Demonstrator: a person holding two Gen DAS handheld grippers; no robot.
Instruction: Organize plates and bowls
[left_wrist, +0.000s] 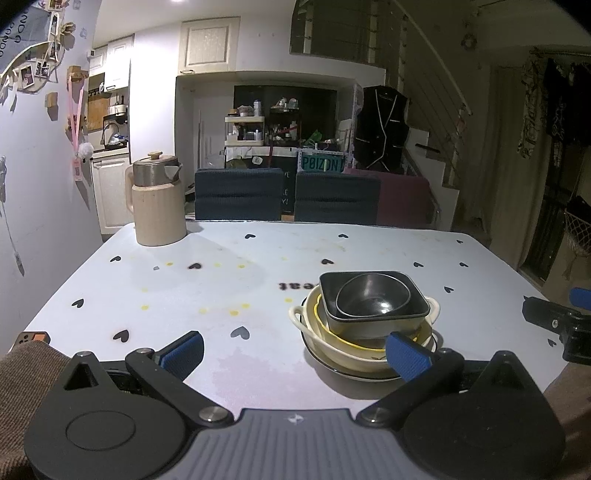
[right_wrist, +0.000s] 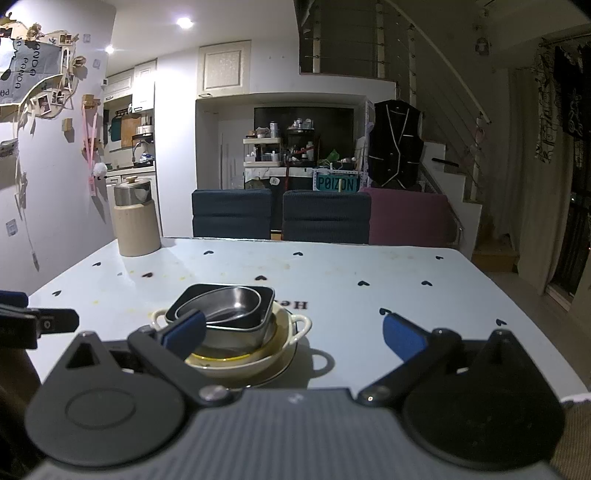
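Note:
A stack of dishes stands on the table near its front edge. On top, a round dark bowl (left_wrist: 373, 297) (right_wrist: 229, 308) nests in a square black dish (left_wrist: 417, 314) (right_wrist: 266, 299). Under them is a cream two-handled bowl (left_wrist: 306, 325) (right_wrist: 301, 326) with a yellow-rimmed bowl inside it, all on a flat plate (left_wrist: 332, 369) (right_wrist: 284, 363). My left gripper (left_wrist: 295, 354) is open, low over the table, its right fingertip at the stack's near rim. My right gripper (right_wrist: 293, 334) is open too, its left fingertip in front of the stack's left side. Both hold nothing.
A beige jug with a metal lid (left_wrist: 157, 201) (right_wrist: 135, 218) stands at the table's far left corner. Two dark blue chairs (left_wrist: 238, 194) (right_wrist: 325, 216) and a maroon one (left_wrist: 402, 199) line the far edge. The pale tabletop (left_wrist: 221, 280) carries heart prints. A wall runs along the left.

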